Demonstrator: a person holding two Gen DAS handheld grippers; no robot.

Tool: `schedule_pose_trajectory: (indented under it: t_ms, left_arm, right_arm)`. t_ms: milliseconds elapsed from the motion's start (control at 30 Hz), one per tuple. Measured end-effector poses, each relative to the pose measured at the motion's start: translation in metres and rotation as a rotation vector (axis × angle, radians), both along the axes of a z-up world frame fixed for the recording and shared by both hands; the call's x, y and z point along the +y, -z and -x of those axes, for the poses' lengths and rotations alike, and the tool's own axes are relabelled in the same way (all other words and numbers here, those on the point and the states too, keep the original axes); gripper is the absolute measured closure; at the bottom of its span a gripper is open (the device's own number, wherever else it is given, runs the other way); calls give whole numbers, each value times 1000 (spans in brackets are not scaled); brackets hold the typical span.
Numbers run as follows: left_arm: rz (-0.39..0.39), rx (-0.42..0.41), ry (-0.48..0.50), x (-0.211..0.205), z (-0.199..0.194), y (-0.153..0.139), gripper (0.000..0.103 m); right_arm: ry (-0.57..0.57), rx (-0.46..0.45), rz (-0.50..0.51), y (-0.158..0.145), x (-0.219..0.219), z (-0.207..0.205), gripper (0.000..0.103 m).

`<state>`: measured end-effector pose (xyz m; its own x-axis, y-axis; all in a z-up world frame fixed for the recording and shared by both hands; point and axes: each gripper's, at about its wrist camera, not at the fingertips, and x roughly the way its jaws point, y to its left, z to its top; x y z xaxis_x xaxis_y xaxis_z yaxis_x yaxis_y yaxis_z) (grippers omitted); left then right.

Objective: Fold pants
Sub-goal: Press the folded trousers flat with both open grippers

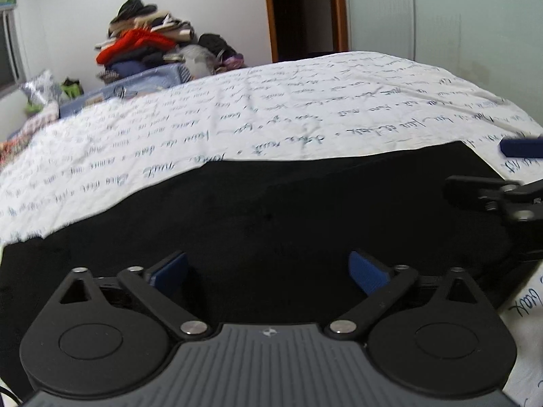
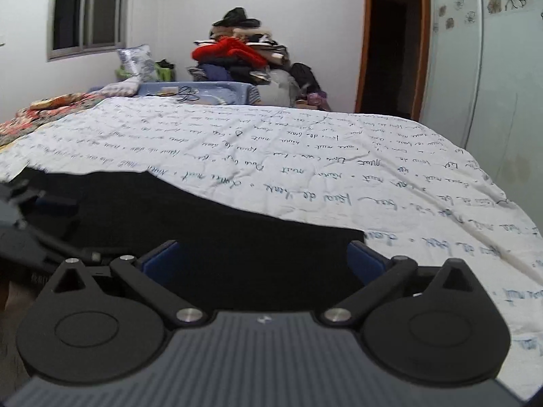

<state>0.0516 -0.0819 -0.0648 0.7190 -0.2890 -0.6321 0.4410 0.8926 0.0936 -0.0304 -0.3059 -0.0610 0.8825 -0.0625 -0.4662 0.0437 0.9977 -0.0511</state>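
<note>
The black pants (image 1: 271, 210) lie flat on the white bedspread (image 1: 305, 101) with handwriting print. The left gripper (image 1: 268, 271) and right gripper (image 2: 263, 259) both stand wide above the pants, holding nothing

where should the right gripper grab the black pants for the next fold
Probably the black pants at their right-hand corner, just ahead of the open right gripper. The cloth lies flat on the bedspread, so slide one finger low under that free edge from the near side.
</note>
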Motion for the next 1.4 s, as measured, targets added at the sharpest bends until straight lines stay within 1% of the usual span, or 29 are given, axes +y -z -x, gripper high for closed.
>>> schedule_pose_trajectory:
  t_ms: [67, 100, 167, 200, 300, 367, 433, 500, 533, 567, 633, 667, 733, 800, 933, 1033, 1167, 1300, 1400]
  left_arm:
    - [27, 22, 0, 5, -3, 2, 0]
    - [11, 18, 2, 6, -3, 3, 0]
    - [17, 6, 4, 8, -1, 4, 0]
    - [18, 5, 2, 8, 0, 4, 0]
    - [37, -7, -29, 13, 0, -1, 0]
    - [32, -39, -69, 20, -1, -7, 0]
    - [4, -85, -124, 28, -4, -13, 0]
    - [-34, -123, -187, 36, -12, -17, 0]
    - [-55, -125, -217, 41, -17, -17, 0]
    - [-74, -112, -244, 46, -24, -16, 0]
    - [-99, -56, -285, 57, -38, -10, 0]
    - [-103, -30, -307, 63, -44, -6, 0]
    - [-86, -2, -342, 72, -49, -1, 0]
    - [-60, 10, -351, 80, -47, -1, 0]
    - [-71, 15, -344, 82, -47, -3, 0]
    - [-70, 19, -342, 84, -47, -1, 0]
    - [-73, 30, -331, 86, -50, -2, 0]
    - [-81, 38, -328, 92, -51, -6, 0]
    - [-95, 32, -341, 98, -51, -9, 0]
  right_arm:
    - [11, 28, -30, 6, 7, -15, 0]
    - [33, 62, -34, 11, 11, -24, 0]
    - [120, 169, -24, 25, 12, -42, 0]
    - [141, 230, -21, 31, 12, -50, 0]
    - [110, 142, -2, 35, 15, -33, 0]
    - [102, 159, 9, 35, 16, -32, 0]
    - [98, 169, 22, 26, 18, -34, 0]
    - [92, 111, 34, 14, 23, -34, 0]
    - [92, 88, 39, 9, 26, -36, 0]
    - [89, 77, 42, 6, 28, -40, 0]
    - [81, 96, 52, 7, 33, -51, 0]
    - [78, 120, 62, 12, 35, -58, 0]
    - [74, 203, 82, 27, 38, -70, 0]
    - [86, 179, 50, 32, 35, -63, 0]
    - [51, 206, 56, 29, 32, -57, 0]
    - [53, 230, 67, 20, 35, -65, 0]
    - [-6, 192, 101, 10, 55, -70, 0]
    - [-67, 178, 115, 4, 80, -85, 0]
    - [-88, 171, 138, 3, 97, -95, 0]
